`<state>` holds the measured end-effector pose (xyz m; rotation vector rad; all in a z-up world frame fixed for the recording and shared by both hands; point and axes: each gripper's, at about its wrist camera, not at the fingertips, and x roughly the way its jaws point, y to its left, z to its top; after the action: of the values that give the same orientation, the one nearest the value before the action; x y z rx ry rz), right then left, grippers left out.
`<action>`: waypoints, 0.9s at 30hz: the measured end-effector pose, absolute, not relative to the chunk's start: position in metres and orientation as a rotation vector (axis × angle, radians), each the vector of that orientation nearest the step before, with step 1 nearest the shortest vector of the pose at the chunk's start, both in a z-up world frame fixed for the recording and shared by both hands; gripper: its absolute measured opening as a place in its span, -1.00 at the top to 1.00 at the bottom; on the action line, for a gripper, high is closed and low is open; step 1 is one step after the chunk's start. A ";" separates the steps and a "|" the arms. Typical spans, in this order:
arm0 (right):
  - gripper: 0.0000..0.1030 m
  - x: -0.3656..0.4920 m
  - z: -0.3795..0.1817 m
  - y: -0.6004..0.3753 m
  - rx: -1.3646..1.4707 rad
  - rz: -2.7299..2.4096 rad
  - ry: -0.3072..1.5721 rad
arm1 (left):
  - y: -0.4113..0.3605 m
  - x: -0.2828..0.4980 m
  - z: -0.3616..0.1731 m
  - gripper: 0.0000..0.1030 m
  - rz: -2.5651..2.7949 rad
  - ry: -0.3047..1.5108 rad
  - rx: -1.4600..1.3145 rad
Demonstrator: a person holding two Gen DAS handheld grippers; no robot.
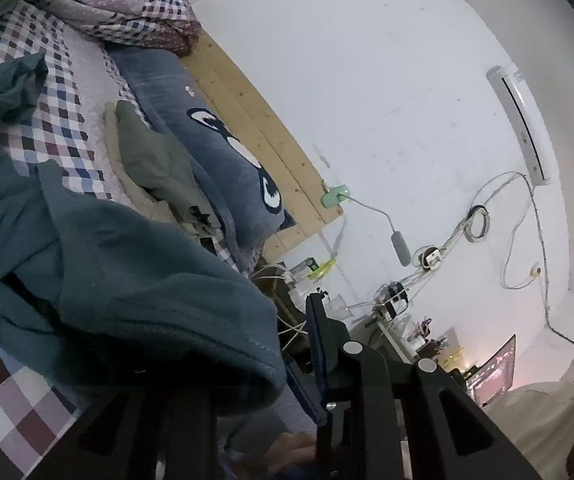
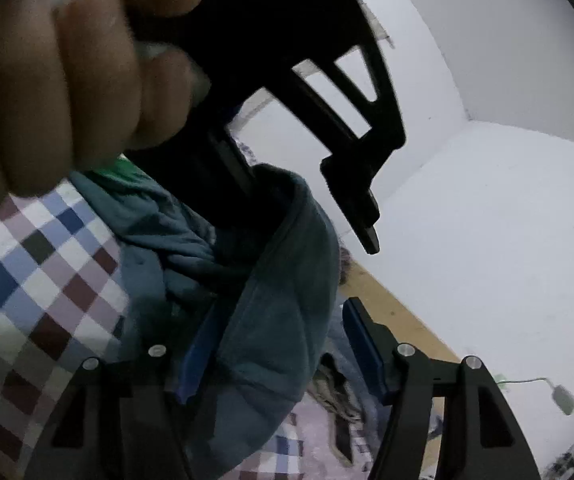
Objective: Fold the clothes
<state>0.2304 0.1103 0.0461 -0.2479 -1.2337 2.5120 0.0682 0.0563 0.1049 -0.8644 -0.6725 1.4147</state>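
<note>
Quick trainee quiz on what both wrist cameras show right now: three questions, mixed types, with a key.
1. True or false: the teal fleece garment lies flat and neatly folded.
2. Which pattern does the bed sheet have? A striped, B checked, C plain.
3. Short answer: how do the jaws of the right gripper stand?

Key:
1. False; it is bunched and draped over the grippers.
2. B.
3. Open, with the garment between them.
</note>
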 end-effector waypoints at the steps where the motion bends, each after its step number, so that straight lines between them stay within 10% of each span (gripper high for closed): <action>1: -0.31 0.230 0.044 0.109 -0.240 2.499 -1.241 | 0.056 0.068 0.105 0.57 1.414 -0.672 -0.864; 27: -0.35 0.250 0.059 0.103 -0.003 2.390 -1.302 | 0.028 0.044 0.103 0.56 1.473 -0.784 -0.838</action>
<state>0.2505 0.1029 0.0592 -0.0027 -1.3024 2.3898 0.0442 0.0276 0.1030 -0.8377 -0.7843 1.4730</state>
